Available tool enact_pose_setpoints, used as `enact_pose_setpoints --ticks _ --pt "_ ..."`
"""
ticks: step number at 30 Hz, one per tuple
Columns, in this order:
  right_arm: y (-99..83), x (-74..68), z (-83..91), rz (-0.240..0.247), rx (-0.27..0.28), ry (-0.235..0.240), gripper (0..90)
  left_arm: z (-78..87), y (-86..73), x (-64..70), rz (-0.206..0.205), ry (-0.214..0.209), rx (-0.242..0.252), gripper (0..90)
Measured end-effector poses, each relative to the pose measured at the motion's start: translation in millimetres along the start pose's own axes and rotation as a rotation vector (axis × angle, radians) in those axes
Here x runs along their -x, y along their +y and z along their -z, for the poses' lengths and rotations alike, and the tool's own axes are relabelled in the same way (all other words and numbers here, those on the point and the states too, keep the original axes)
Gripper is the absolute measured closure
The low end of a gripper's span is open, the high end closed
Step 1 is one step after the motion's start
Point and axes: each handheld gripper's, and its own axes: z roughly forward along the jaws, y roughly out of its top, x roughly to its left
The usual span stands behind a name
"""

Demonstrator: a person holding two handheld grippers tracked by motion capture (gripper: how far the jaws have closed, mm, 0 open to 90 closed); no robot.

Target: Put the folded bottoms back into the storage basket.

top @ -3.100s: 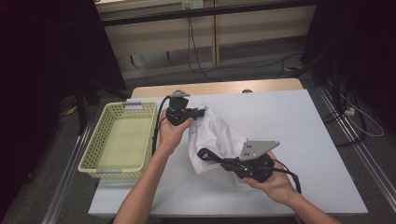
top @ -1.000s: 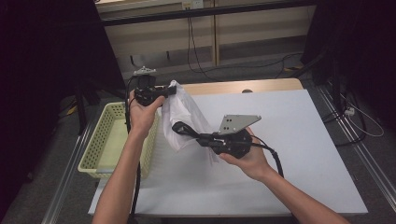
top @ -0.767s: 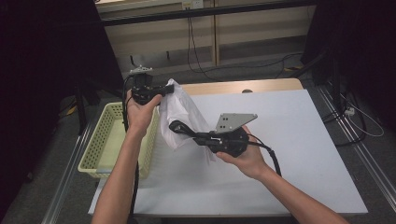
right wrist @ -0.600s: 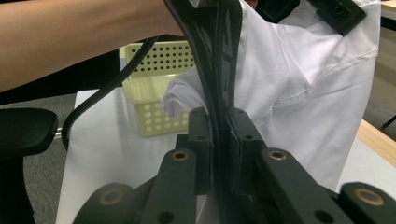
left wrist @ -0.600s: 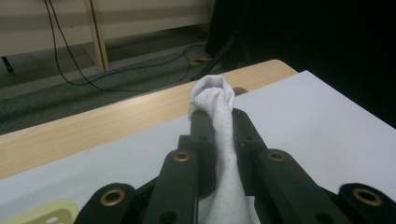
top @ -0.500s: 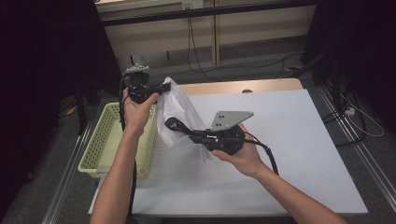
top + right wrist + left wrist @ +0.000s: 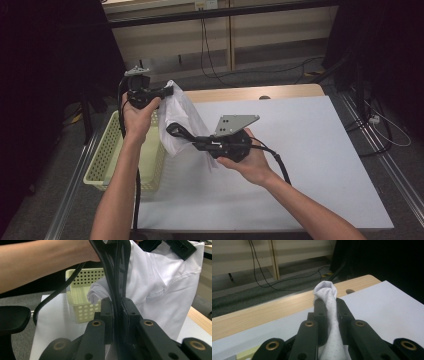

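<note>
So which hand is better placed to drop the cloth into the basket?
Left. The left tool grips the cloth near the basket; the right tool is over the table.

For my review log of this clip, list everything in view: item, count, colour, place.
white garment: one, white, held up above the table's left part, pinched by both grippers
basket: one, pale yellow, perforated, at the table's left edge
table: one, white top with a wooden far edge
cables: several, black, on the floor beyond the table
left gripper: one, black, raised over the basket, shut on a bunched fold of the garment
right gripper: one, black with a grey plate, shut on the garment lower down
</note>
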Motion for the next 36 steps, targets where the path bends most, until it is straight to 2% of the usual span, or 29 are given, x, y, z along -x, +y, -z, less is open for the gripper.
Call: enact_pose_setpoints --ticks 6,18,27,36 --pt "3.8 -2.4 -10.0 0.000 -0.008 0.014 80.9 2.6 -2.1 -7.5 0.012 0.007 0.004 82.3" --pt "18.0 -4.8 -27.4 0.006 0.006 0.027 80.9 18.3 5.5 -23.1 0.020 0.036 0.021 82.5" --pt "31.9 -6.9 -38.1 0.016 0.015 0.034 80.9 30.5 12.9 -32.7 0.042 0.058 0.047 83.1" --pt "34.7 -9.7 -52.4 0.007 0.011 0.048 80.8 36.2 12.1 -38.8 0.013 0.091 0.036 83.3"
